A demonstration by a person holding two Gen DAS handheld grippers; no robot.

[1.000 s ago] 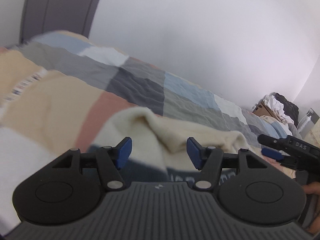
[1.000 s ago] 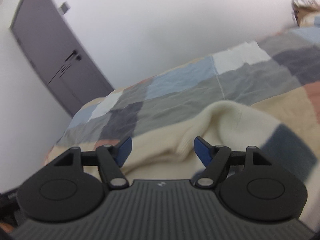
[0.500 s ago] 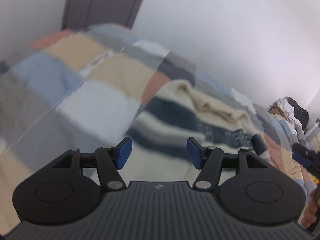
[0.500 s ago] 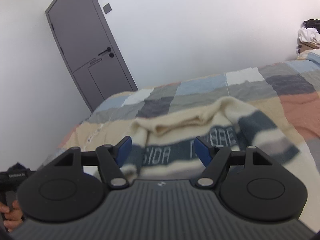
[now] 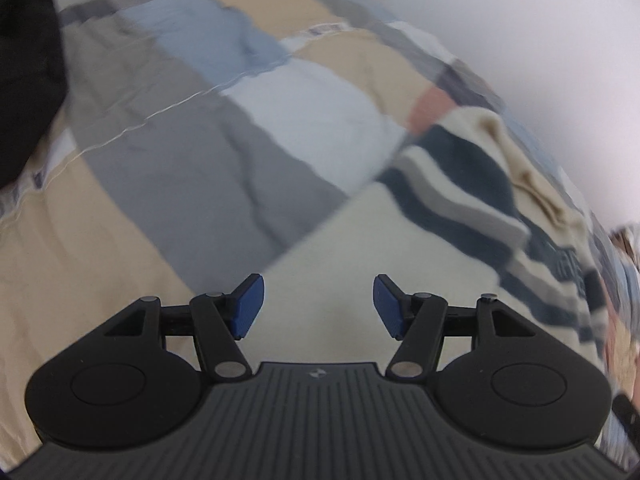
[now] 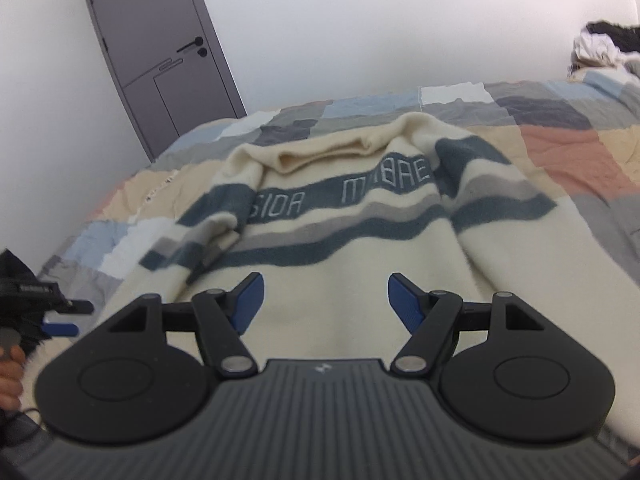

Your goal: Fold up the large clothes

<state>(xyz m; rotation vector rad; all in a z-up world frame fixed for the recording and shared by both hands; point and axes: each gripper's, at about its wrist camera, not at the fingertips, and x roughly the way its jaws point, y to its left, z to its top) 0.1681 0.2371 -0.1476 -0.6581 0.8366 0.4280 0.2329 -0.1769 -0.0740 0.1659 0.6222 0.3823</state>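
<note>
A cream sweater (image 6: 352, 248) with dark blue and grey stripes lies spread flat on a patchwork quilt (image 6: 560, 148), its collar on the far side from the camera and a band of pale letters running across the chest. Its two sleeves are folded inward over the body, one on each side of the lettering.

The right gripper (image 6: 322, 304) hovers over the plain cream lower part of the sweater, its blue-padded jaws spread wide with nothing between them. The left gripper (image 5: 316, 306) is likewise wide apart and holds nothing; it sits above the sweater's near cream edge (image 5: 360, 248), where the fabric meets the grey and beige patches of the quilt (image 5: 200, 152). From the right wrist view, the left gripper (image 6: 60, 320) shows just beside the sweater's left edge, gripped by a hand (image 6: 10, 372).

Beyond the sweater's collar stands a grey door (image 6: 160, 52) in a white wall (image 6: 400, 20). Far to the sweater's right, a heap of white and dark clothes (image 6: 604, 44) sits at the quilt's end.
</note>
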